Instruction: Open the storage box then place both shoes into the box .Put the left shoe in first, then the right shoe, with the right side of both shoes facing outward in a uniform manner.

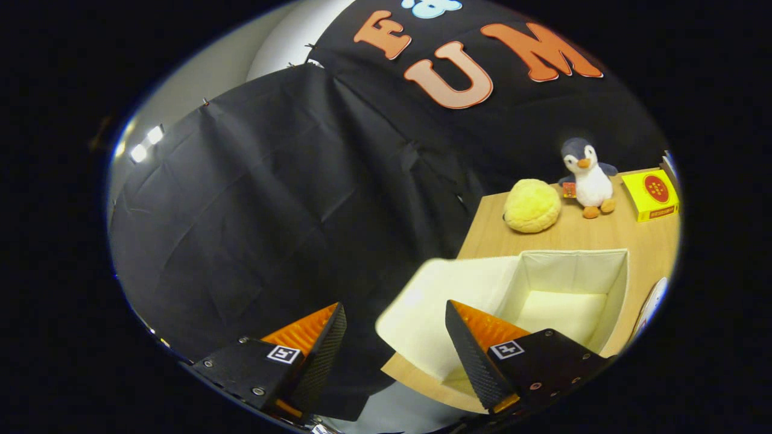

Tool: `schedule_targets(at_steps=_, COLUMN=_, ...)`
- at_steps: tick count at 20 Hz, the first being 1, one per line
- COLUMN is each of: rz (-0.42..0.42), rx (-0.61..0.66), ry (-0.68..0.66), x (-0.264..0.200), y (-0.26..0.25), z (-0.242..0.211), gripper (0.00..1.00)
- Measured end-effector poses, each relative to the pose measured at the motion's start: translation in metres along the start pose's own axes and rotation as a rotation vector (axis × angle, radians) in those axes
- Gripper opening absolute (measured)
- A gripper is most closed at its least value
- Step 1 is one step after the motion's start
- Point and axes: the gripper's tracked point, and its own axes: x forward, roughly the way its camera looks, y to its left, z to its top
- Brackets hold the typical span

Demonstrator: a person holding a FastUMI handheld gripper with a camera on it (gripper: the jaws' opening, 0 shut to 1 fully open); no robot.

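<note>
box (567,283): lid (440,301) flipped back, so it is ready for shoes | your gripper (395,313): fingers wide apart, holding nothing, beside the box | toys behind the box

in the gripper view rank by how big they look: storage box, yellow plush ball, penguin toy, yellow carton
1. storage box, open, nearest the open gripper
2. yellow plush ball
3. penguin toy and yellow carton look about alike; not ranked

Nearness inflates the box.

Plush penguin (588,176), yellow plush (532,206), yellow box (651,194)
</note>
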Motion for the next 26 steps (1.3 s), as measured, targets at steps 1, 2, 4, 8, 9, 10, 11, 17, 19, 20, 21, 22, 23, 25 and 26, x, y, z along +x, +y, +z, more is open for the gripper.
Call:
schedule_targets(at_steps=1, rz=-0.037, rx=0.008, ry=-0.017, x=-0.005, y=-0.019, z=0.003, gripper=0.98)
schedule_targets(at_steps=2, rz=-0.073, rx=0.017, ry=-0.034, x=-0.013, y=-0.038, z=0.006, gripper=0.98)
schedule_targets(at_steps=4, rz=-0.161, rx=0.026, ry=-0.072, x=-0.032, y=-0.077, z=0.011, gripper=0.98)
schedule_targets(at_steps=8, rz=-0.366, rx=0.048, ry=-0.118, x=-0.088, y=-0.162, z=0.004, gripper=0.98)
schedule_targets(at_steps=9, rz=-0.417, rx=0.055, ry=-0.124, x=-0.103, y=-0.182, z=0.002, gripper=0.98)
schedule_targets(at_steps=10, rz=-0.474, rx=0.057, ry=-0.129, x=-0.117, y=-0.205, z=-0.003, gripper=0.98)
schedule_targets(at_steps=11, rz=-0.529, rx=0.058, ry=-0.132, x=-0.130, y=-0.225, z=-0.008, gripper=0.98)
schedule_targets(at_steps=17, rz=-0.781, rx=0.078, ry=-0.074, x=-0.193, y=-0.333, z=-0.058, gripper=0.94)
schedule_targets(at_steps=19, rz=-0.841, rx=0.080, ry=-0.039, x=-0.205, y=-0.360, z=-0.078, gripper=0.87)
schedule_targets(at_steps=20, rz=-0.861, rx=0.084, ry=-0.021, x=-0.209, y=-0.369, z=-0.087, gripper=0.84)
schedule_targets(at_steps=21, rz=-0.871, rx=0.084, ry=-0.002, x=-0.210, y=-0.378, z=-0.096, gripper=0.79)
schedule_targets(at_steps=22, rz=-0.879, rx=0.085, ry=0.014, x=-0.210, y=-0.386, z=-0.104, gripper=0.76)
schedule_targets(at_steps=23, rz=-0.886, rx=0.089, ry=0.031, x=-0.211, y=-0.393, z=-0.110, gripper=0.71)
schedule_targets(at_steps=25, rz=-0.879, rx=0.096, ry=0.061, x=-0.205, y=-0.403, z=-0.120, gripper=0.62)
schedule_targets(at_steps=26, rz=-0.867, rx=0.097, ry=0.077, x=-0.201, y=-0.406, z=-0.125, gripper=0.58)
